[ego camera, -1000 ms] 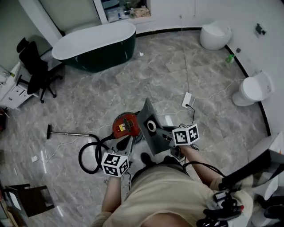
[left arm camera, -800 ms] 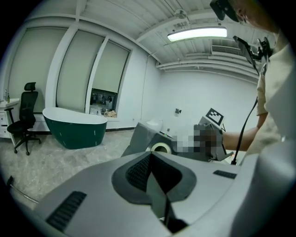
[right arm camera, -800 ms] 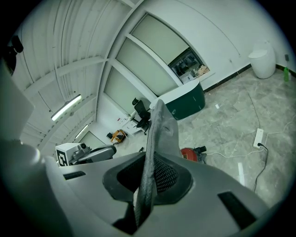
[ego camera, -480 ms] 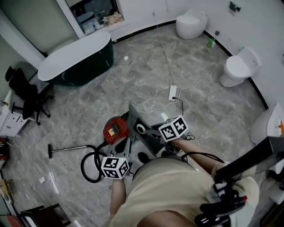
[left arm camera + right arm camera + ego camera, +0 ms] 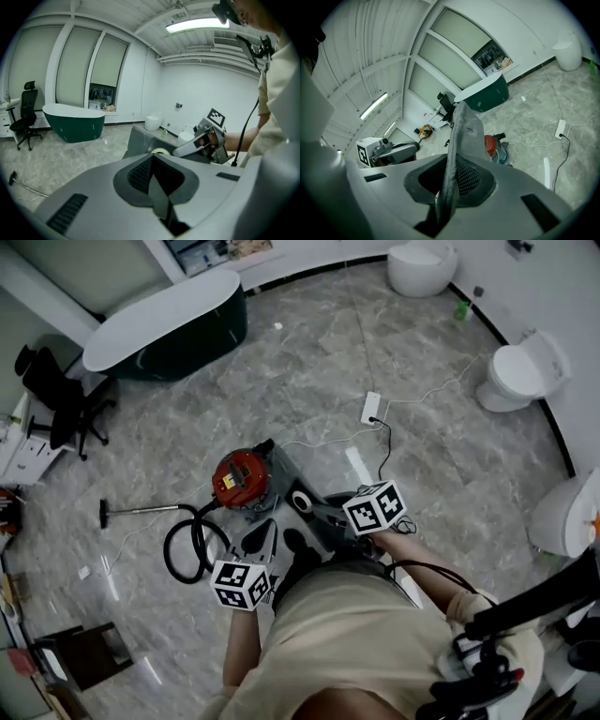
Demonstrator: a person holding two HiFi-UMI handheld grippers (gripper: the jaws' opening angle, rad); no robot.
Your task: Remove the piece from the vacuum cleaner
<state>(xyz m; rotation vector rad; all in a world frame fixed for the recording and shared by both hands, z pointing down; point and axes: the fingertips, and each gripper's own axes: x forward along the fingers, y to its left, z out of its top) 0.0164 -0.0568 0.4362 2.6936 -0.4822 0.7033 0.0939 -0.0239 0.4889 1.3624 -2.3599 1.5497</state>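
The red canister vacuum cleaner (image 5: pixel 239 479) sits on the marble floor with its black hose (image 5: pixel 187 545) coiled at its left. A flat grey piece (image 5: pixel 319 526) with a white ring on it is off the cleaner and in the air to its right. My right gripper (image 5: pixel 330 517) is shut on this piece. In the right gripper view the grey piece (image 5: pixel 464 136) stands edge-on between the jaws of the right gripper (image 5: pixel 449 187), with the vacuum cleaner (image 5: pixel 493 145) behind it. My left gripper (image 5: pixel 265 538) hangs beside the piece, shut and empty. The left gripper view shows the grey piece (image 5: pixel 145 140) ahead.
A dark green bathtub (image 5: pixel 159 324) stands at the back left, near an office chair (image 5: pixel 56 395). Two toilets (image 5: pixel 422 263) (image 5: pixel 520 376) line the right wall. A power strip (image 5: pixel 371 409) and its white cables lie on the floor beyond the cleaner. The metal wand (image 5: pixel 141 512) lies left.
Both grippers have shifted sideways, the right one carrying the grey piece. The piece now sits a little farther from the red cleaner, and the head view has swung.
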